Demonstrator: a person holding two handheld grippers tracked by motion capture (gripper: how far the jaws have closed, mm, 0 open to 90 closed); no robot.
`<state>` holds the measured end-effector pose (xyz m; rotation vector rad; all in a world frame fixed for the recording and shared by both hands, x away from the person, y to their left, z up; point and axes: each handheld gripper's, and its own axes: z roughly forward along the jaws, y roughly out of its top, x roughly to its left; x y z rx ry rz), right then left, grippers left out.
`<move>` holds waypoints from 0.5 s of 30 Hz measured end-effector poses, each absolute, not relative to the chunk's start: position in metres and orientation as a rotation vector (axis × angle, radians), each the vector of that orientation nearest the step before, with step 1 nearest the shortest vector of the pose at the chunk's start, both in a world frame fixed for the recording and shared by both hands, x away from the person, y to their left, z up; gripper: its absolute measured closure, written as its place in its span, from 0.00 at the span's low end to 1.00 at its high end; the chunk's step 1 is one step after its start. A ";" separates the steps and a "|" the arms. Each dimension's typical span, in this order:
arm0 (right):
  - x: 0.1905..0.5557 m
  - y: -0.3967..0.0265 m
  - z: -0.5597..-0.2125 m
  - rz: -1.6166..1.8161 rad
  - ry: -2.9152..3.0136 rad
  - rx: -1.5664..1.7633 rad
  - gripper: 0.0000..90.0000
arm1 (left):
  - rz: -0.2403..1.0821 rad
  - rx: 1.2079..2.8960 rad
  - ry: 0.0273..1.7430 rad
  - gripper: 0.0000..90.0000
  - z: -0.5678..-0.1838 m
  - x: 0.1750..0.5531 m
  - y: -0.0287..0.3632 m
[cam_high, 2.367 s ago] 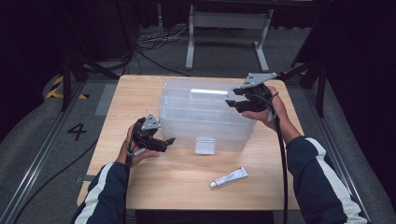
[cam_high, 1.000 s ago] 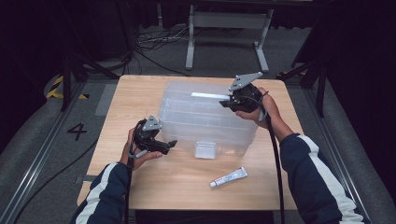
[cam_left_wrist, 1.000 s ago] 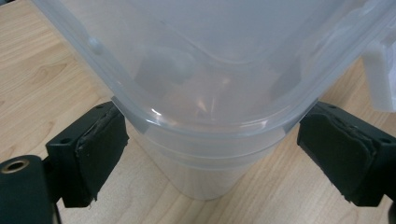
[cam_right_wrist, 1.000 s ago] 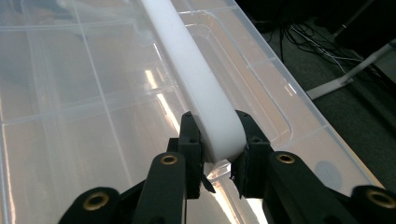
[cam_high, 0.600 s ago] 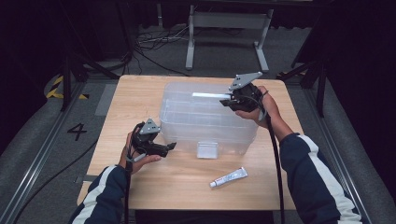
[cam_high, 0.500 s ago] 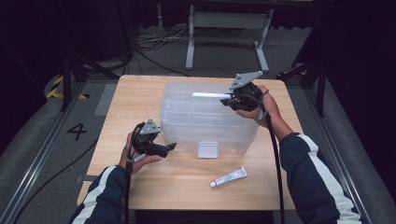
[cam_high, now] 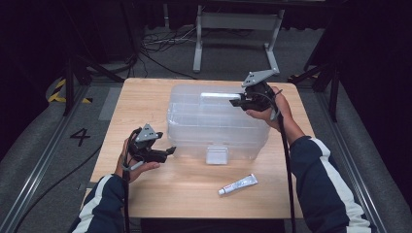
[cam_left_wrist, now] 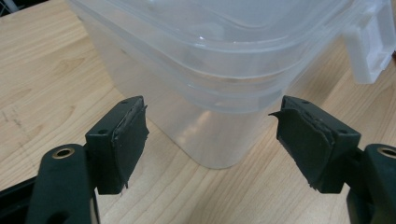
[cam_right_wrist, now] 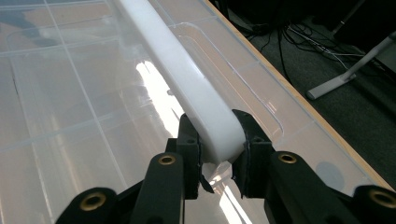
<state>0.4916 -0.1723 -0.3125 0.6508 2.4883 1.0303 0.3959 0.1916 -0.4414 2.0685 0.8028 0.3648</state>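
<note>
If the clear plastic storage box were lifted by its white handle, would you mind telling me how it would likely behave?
The clear plastic storage box looks empty through its walls, so it is probably light for its bulk. The right gripper is clamped near one end of the white handle, so the box may tilt when raised. Its glossy walls look thin and slippery, likely flexing under the left gripper, whose open jaws have just been closing.

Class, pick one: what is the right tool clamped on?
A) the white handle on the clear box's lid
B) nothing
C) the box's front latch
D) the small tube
A: in the right gripper view the right tool has both pads pressed on the white handle.
</note>
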 end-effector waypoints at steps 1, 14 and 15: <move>0.492 -0.172 -0.312 1.030 2.488 0.653 0.83 | 0.373 2.066 0.804 0.30 -0.440 0.395 0.193; 0.498 -0.170 -0.303 0.985 2.505 0.700 0.82 | 0.411 2.018 0.793 0.46 -0.426 0.392 0.199; 0.498 -0.169 -0.302 0.981 2.508 0.702 0.82 | 0.411 2.018 0.793 0.48 -0.426 0.392 0.199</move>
